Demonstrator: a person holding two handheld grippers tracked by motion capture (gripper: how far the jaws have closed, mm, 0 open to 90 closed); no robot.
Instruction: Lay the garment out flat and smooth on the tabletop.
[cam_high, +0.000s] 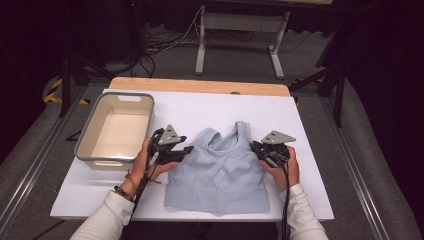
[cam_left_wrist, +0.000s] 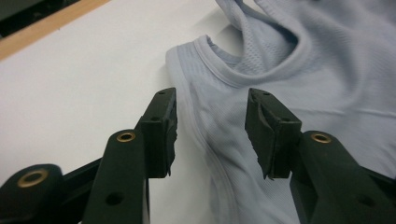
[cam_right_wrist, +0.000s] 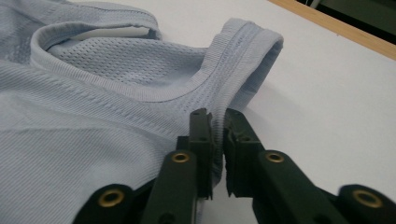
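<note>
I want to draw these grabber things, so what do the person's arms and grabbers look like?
Both arms wear white sleeves, and the left wrist has a beaded bracelet. Each hand holds a black tool: the left gripper and the right gripper. Each carries a grey three-cornered plate on top and trails a black cable. The fingers are black, blocky and ridged inside, with brass-ringed holes.

Top (cam_high: 220, 167) lies flat on the board (cam_high: 310, 150), near its front edge, straps toward the far side. Tub (cam_high: 116, 129) sits on the board's left part, just left of the top. Board rests on the counter (cam_high: 200, 85). Left claw (cam_high: 181, 151) at the top's left edge, right claw (cam_high: 256, 148) at its right edge.
</note>
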